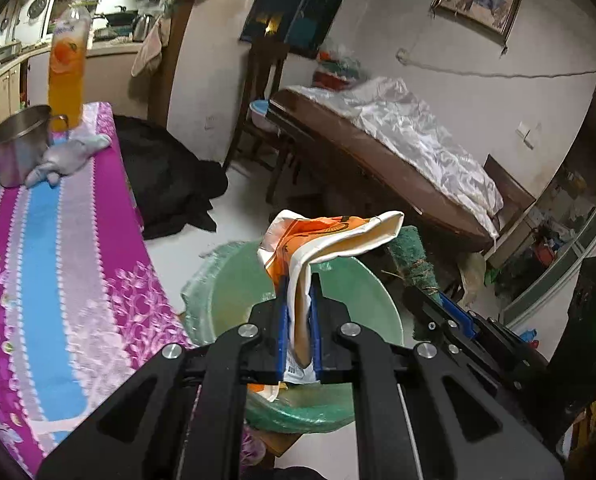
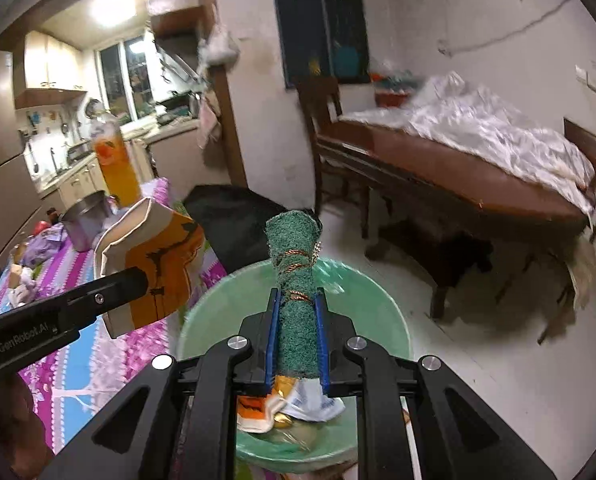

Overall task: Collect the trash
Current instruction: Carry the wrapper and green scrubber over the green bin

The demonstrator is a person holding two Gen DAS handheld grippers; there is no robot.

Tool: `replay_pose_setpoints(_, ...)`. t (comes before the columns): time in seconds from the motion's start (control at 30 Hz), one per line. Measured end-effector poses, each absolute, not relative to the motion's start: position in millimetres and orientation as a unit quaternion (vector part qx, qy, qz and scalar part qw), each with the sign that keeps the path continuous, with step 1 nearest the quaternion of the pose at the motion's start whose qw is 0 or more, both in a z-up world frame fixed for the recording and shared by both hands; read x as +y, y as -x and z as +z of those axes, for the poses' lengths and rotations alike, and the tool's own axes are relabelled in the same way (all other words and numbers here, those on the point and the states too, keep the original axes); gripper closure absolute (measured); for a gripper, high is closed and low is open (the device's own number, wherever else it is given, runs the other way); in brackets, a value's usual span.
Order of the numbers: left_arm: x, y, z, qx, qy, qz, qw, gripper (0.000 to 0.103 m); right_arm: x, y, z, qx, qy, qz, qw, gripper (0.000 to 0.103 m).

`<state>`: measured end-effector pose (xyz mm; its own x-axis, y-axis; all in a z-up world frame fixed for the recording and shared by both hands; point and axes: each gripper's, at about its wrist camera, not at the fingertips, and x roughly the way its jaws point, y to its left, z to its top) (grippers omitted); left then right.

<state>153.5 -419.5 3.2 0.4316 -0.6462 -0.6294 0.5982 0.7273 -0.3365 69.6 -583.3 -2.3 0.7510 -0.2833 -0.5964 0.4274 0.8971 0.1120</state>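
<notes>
My left gripper (image 1: 298, 280) is shut on an orange-and-cream paper bag (image 1: 330, 236), crumpled and flopping to the right above a green bin (image 1: 225, 280) lined with a green plastic bag. My right gripper (image 2: 298, 296) is shut on a rolled green scouring pad (image 2: 293, 256) bound with copper wire, held over the same green bin (image 2: 370, 304). Crumpled wrappers (image 2: 298, 404) lie inside the bin. In the right wrist view the left gripper (image 2: 137, 280) with the paper bag (image 2: 157, 264) shows at the left. In the left wrist view the green pad (image 1: 410, 256) shows at the right.
A table with a pink and blue striped cloth (image 1: 49, 256) stands left of the bin, bearing a steel mug (image 1: 17, 148), an orange drink bottle (image 1: 67, 64) and a grey rag (image 1: 65, 156). A black bag (image 1: 165, 184) lies on the floor. A wooden bed (image 2: 458, 184) fills the right.
</notes>
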Motion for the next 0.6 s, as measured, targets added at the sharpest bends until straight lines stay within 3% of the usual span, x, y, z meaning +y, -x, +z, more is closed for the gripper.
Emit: replay_pose_setpoints(0.6,-433,-181,-21,0.425,0.038,-0.341,0.837,0.095,-616,-90,-34,0.349,-0.153,-0.212,0.9,0.087)
